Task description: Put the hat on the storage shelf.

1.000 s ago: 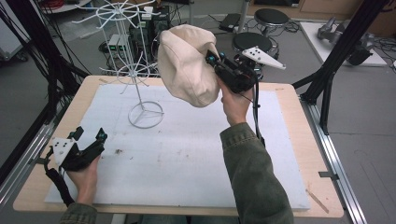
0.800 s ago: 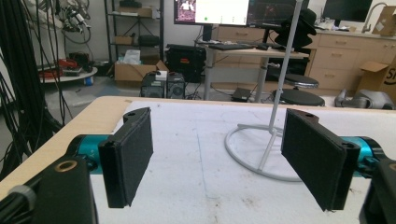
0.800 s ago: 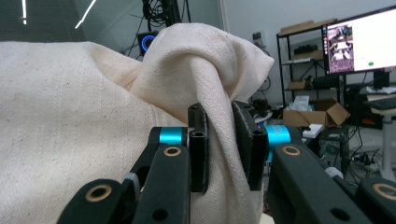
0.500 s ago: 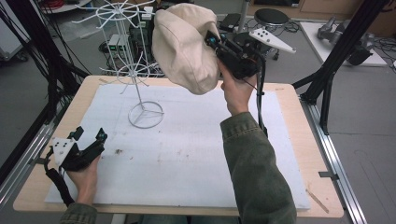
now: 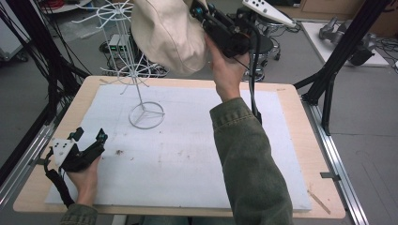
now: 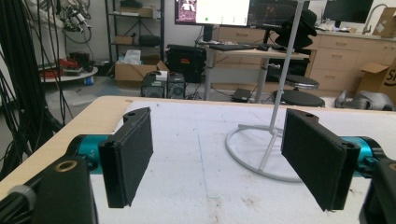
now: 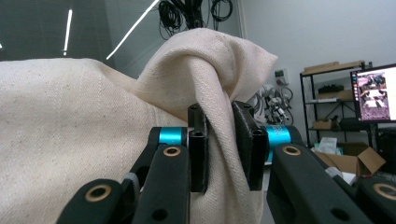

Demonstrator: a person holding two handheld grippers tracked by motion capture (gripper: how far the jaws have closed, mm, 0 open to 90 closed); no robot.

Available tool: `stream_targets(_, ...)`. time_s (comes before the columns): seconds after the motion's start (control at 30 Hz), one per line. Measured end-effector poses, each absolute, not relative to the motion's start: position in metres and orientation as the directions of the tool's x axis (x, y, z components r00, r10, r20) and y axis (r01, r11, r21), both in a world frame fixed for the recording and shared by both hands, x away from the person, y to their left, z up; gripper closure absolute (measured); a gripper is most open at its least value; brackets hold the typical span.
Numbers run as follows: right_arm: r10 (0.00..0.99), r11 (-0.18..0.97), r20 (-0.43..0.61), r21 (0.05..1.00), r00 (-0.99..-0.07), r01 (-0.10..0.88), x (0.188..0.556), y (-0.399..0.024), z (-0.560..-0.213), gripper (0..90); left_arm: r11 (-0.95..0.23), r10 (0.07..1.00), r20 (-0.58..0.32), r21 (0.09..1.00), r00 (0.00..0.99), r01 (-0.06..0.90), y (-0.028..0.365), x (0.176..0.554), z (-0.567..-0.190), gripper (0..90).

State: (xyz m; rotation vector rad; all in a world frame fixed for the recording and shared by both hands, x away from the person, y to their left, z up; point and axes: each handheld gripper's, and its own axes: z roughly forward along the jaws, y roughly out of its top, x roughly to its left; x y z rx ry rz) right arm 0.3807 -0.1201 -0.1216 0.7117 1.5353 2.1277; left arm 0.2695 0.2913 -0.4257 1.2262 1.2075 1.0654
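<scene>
Your right gripper [image 5: 199,10] is raised well above the far edge of the worktop [image 5: 291,112], its jaws clenched on a fold of the cream cloth hat [image 5: 166,33]. In the right gripper view the fabric [image 7: 93,126] bunches between the two black pads and drapes off to the left. The hat hangs in the air just beside the top of the white wire rack [image 5: 136,75], whose ring base stands on the white mat [image 5: 187,154] toward the far left part of the worktop. Your left gripper [image 5: 89,138] rests near the front left corner, jaws spread wide and holding nothing; its view looks across the mat at the rack's base [image 6: 261,149].
</scene>
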Motion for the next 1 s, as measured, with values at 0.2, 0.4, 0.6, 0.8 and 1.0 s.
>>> stream_targets(0.2, 0.59, -0.34, 0.168, 0.939, -0.79, -0.055, 0.388, -0.107, -0.107, 77.1, 0.08, 0.993, -0.084, 0.996, 0.086, 0.044, 0.293, 0.269, -0.426, 25.2)
stream_targets(0.4, 0.566, -0.36, 0.185, 0.932, -0.803, -0.04, 0.402, -0.089, -0.11, 77.1, 0.079, 0.992, -0.083, 0.996, 0.095, 0.049, 0.292, 0.27, -0.426, 25.2)
stream_targets(0.6, 0.565, -0.338, 0.19, 0.941, -0.803, -0.016, 0.415, -0.074, -0.128, 76.9, 0.075, 0.992, -0.08, 0.996, 0.1, 0.049, 0.29, 0.27, -0.426, 25.2)
stream_targets(0.8, 0.562, -0.33, 0.2, 0.944, -0.803, 0.005, 0.423, -0.069, -0.155, 76.0, 0.074, 0.992, -0.078, 0.996, 0.101, 0.047, 0.29, 0.27, -0.426, 25.2)
stream_targets(1.0, 0.543, -0.31, 0.192, 0.951, -0.818, 0.018, 0.426, -0.072, -0.18, 74.0, 0.072, 0.992, -0.077, 0.996, 0.101, 0.046, 0.289, 0.271, -0.426, 25.2)
